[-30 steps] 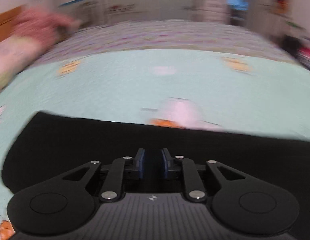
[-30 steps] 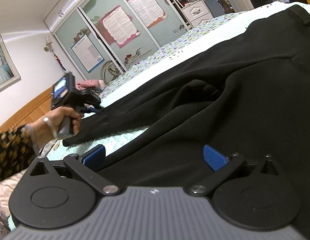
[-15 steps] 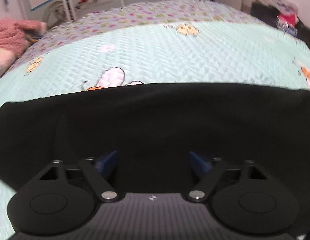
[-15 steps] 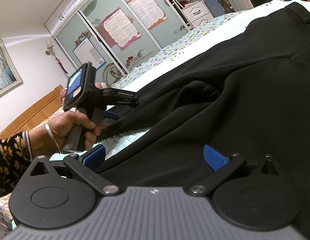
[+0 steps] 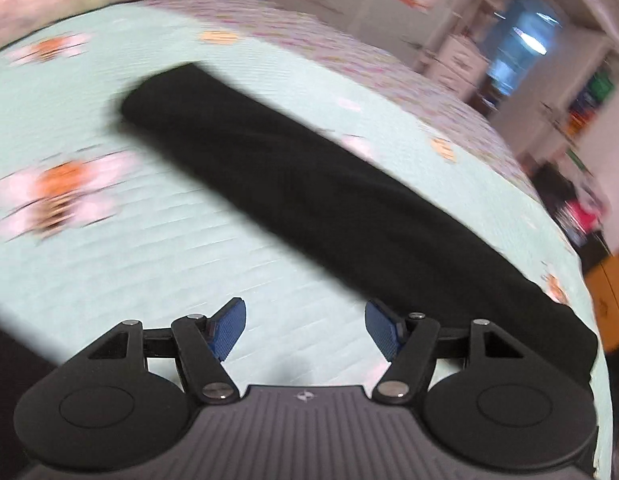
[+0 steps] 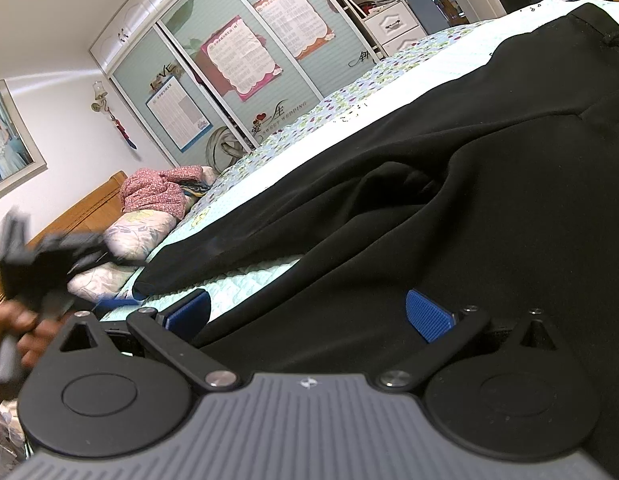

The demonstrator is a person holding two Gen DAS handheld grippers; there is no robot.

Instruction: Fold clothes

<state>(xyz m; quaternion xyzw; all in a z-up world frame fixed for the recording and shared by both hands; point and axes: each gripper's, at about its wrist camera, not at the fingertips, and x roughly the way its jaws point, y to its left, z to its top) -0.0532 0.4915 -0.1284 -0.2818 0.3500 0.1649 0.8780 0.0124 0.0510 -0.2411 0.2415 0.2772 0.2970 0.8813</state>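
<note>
The left gripper (image 5: 305,328) has let go of the black trousers (image 5: 329,196) and pulled back; its jaws, just opened, stand apart over bare quilt (image 5: 149,248). The trouser leg lies diagonally across the bed. The right gripper (image 6: 309,316) gapes wide over trouser fabric.

A: How does the left wrist view look?

B: Smeared with motion blur. The quilt (image 5: 157,248) ahead of the jaws streaks sideways, and the black trousers (image 5: 317,184) have soft edges. Only the left gripper (image 5: 305,330) is sharp.

A: And the right wrist view?

B: Crisp and evenly bright, with glare on the wardrobe doors (image 6: 245,68) far beyond the jaws. The hand (image 6: 17,332) beside them is blurred. The fisheye bends lines at both frames' edges.
</note>
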